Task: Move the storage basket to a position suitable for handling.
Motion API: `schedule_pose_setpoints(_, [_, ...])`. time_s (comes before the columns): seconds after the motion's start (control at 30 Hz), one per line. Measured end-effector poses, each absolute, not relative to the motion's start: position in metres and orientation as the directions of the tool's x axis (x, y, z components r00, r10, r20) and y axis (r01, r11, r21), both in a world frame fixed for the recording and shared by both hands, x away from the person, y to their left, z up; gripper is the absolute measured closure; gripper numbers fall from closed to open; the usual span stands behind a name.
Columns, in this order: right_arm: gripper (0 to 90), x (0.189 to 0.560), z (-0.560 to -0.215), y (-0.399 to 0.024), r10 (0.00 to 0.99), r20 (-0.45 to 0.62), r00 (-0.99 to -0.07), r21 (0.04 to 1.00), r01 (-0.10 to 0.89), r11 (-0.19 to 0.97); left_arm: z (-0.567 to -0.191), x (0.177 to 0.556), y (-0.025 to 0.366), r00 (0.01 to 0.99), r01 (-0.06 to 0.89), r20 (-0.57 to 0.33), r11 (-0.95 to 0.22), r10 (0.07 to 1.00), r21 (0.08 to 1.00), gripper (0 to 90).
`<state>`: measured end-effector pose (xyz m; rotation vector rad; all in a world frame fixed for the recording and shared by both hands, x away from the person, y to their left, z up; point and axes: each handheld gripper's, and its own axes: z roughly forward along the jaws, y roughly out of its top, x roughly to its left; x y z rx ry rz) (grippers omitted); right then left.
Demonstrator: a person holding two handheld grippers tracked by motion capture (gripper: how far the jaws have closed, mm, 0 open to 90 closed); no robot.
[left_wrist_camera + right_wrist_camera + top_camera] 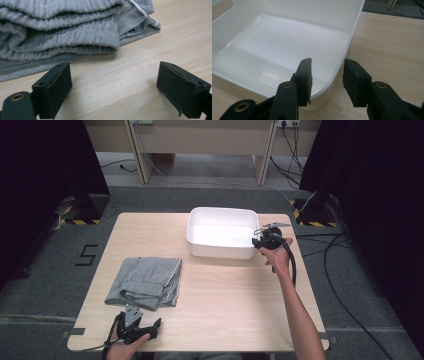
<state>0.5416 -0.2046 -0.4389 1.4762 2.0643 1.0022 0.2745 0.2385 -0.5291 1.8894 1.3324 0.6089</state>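
So my right claw straddles the near corner of the empty white tub, not yet clamped, while my left claw gapes just short of the folded grey trousers, untouched on the bench.

A: Table?
B: Pale wood-grain top, smooth, matt with a faint sheen.

A: Tub?
B: White plastic, smooth and glossy; light reflects off its inner floor.

A: Folded garment?
B: Grey knit cloth, soft and matt, ribbed at the gathered waistband, with white piping along one edge.

A: Left gripper and right gripper?
B: Black plastic, matt, slightly rough at the edges, with brass-coloured metal eyelets.
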Motion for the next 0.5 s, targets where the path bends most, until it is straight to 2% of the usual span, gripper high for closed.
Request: schedule_pose_setpoints(0.5, [58.8,0.506,-0.442,-0.227,0.924,0.037,-0.380,0.747,0.625,0.227,-0.529,0.275,0.239,0.354,0.591,-0.032,-0.197,0.935,0.782,11.6])
